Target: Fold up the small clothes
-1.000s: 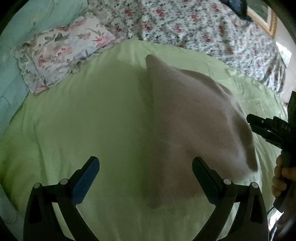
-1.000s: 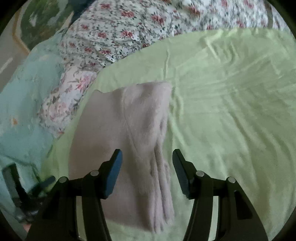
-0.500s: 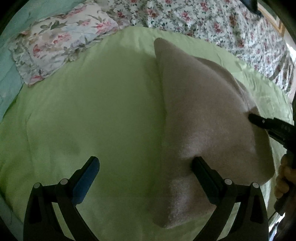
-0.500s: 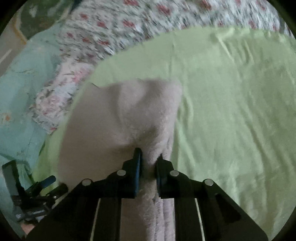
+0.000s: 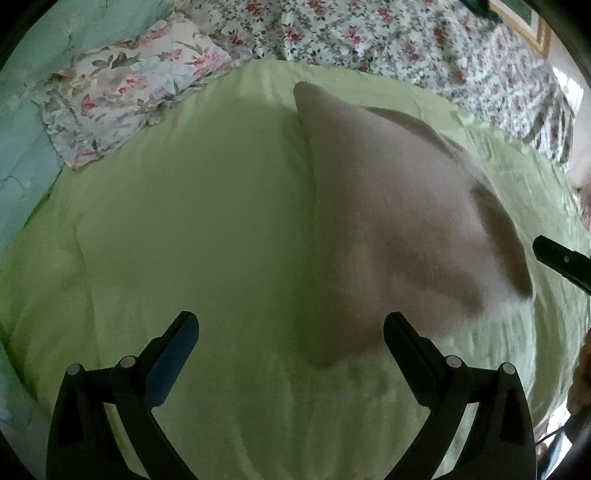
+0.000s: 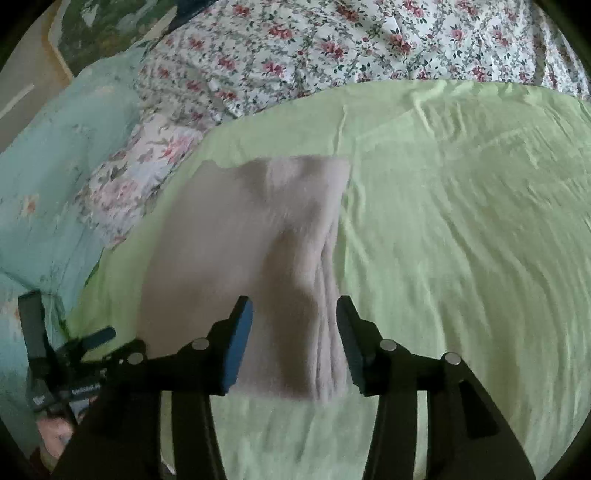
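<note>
A pale beige fuzzy garment [image 5: 388, 221] lies folded on the green sheet [image 5: 184, 221]. My left gripper [image 5: 290, 328] hovers open above the garment's near corner, its pads touching nothing. In the right wrist view the same garment [image 6: 240, 240] is a rough rectangle with layered folds along its right edge. My right gripper [image 6: 293, 310] stands over that edge with its jaws opening; the cloth lies between them but the pads do not press it. One finger of the right gripper [image 5: 561, 258] shows at the left wrist view's right edge. The left gripper's body [image 6: 74, 354] is at the lower left.
A floral pillow [image 5: 129, 103] and a floral quilt [image 6: 332, 48] border the green sheet [image 6: 461, 221] at the back. Teal bedding [image 6: 48, 184] lies to the left. A framed picture [image 5: 532, 22] hangs beyond the bed.
The right gripper closed on the garment's folded edge half a second ago, then released it and drew back. The cloth now lies flatter. The left gripper stayed open and shifted slightly.
</note>
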A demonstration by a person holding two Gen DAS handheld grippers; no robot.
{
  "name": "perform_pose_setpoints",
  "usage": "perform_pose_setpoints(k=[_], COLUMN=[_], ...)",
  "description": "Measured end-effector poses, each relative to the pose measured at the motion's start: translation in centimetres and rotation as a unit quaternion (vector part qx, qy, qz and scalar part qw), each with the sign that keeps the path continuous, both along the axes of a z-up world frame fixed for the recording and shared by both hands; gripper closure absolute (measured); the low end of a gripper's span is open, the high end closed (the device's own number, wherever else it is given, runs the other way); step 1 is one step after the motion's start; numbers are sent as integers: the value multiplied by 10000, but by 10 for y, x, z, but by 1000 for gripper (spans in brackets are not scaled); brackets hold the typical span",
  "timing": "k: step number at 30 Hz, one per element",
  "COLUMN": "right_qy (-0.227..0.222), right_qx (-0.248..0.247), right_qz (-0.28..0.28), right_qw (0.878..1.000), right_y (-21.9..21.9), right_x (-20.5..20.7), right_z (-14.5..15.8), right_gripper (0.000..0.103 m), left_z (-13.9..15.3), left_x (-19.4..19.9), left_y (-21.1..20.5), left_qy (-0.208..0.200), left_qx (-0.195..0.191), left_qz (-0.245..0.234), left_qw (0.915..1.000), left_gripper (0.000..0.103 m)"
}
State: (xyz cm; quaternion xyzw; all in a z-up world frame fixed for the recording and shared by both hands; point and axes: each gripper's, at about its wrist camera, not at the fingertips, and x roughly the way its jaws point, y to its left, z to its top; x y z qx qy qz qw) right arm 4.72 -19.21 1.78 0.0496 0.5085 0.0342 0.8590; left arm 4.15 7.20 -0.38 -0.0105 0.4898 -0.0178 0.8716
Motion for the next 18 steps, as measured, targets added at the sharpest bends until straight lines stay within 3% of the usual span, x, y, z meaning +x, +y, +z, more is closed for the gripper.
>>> perform_pose_setpoints(k=[5, 15, 18], right_qy=[129, 264, 218], right_qx=[-291, -483, -551], right_qz=[200, 494, 538], right_qw=[9993, 9973, 9968], right_y=[10, 22, 25], right_x=[-33, -84, -90], right_z=[-2, -5, 0], right_gripper=[49, 21, 18], left_z=[2, 10, 16], left_x=[-25, -61, -65], left_y=[-1, 4, 2], left_qy=[-43, -151, -180], left_qx=[178, 159, 136], left_qz=[-85, -281, -317], left_qw=[9998, 9994, 9992], left_gripper=[2, 2, 2])
